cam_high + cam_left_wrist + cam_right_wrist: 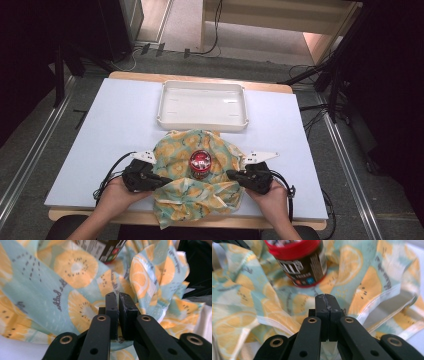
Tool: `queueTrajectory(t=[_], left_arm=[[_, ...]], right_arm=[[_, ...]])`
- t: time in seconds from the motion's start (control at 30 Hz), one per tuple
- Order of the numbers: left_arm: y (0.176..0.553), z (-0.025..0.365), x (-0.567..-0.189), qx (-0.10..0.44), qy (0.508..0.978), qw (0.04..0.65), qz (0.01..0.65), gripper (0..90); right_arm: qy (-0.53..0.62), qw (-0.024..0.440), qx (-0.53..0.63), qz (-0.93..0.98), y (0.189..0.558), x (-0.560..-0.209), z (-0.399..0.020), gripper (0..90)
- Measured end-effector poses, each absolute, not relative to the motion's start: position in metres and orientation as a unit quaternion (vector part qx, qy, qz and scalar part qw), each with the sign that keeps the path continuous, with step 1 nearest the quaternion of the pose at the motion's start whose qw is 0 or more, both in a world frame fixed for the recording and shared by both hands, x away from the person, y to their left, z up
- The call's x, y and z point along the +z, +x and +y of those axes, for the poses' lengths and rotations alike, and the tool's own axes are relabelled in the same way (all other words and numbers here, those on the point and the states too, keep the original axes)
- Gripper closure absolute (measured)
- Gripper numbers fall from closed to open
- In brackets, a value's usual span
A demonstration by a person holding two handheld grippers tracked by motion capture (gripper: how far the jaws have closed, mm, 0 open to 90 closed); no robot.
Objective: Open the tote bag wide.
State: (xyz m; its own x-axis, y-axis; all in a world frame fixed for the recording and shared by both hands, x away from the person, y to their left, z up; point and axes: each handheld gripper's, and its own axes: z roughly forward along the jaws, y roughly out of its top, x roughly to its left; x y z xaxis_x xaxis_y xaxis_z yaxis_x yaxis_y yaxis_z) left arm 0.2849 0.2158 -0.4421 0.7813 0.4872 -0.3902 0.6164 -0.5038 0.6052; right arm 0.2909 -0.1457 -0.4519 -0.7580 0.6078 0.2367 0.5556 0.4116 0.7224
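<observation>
Both grippers pinch the fruit-print cloth (192, 192) near the table's (100, 130) front edge: left gripper (118, 298) and right gripper (327, 300) clamp cloth. Best lift evenly so the jar (200, 164) stays upright mid-cloth.

left claw (117, 298) clamped, right claw (327, 300) clamped

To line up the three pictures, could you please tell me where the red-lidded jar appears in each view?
High view: the red-lidded jar stands at the middle of the fruit-print cloth, between the two grippers.
Left gripper view: its lower label is at the top edge, right of centre.
Right gripper view: the jar is at top centre, above the jaws.
Shared landmark: the fruit-print cloth under the jar.
</observation>
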Motion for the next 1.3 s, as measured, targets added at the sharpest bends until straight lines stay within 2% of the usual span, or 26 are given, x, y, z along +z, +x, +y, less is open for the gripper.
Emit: queueTrajectory(t=[0.33, 0.53, 0.7, 0.97, 1.3], left_arm=[[0.294, 0.213, -0.414, -0.056, 0.862, 0.395, 0.312, 82.7], [0.303, 0.210, -0.402, -0.051, 0.862, 0.397, 0.311, 80.1], [0.316, 0.207, -0.391, -0.043, 0.860, 0.407, 0.304, 78.7], [0.336, 0.194, -0.377, -0.033, 0.854, 0.428, 0.294, 70.1], [0.348, 0.181, -0.385, -0.033, 0.857, 0.430, 0.281, 60.1]], right_arm=[[0.307, 0.030, 0.455, 0.835, 0.290, -0.414, -0.138, 90.0], [0.282, 0.013, 0.474, 0.834, 0.293, -0.405, -0.121, 90.0], [0.266, 0.004, 0.470, 0.842, 0.289, -0.410, -0.104, 90.0], [0.257, -0.012, 0.459, 0.851, 0.282, -0.432, -0.083, 90.0], [0.261, -0.018, 0.434, 0.862, 0.276, -0.462, -0.071, 90.0]])
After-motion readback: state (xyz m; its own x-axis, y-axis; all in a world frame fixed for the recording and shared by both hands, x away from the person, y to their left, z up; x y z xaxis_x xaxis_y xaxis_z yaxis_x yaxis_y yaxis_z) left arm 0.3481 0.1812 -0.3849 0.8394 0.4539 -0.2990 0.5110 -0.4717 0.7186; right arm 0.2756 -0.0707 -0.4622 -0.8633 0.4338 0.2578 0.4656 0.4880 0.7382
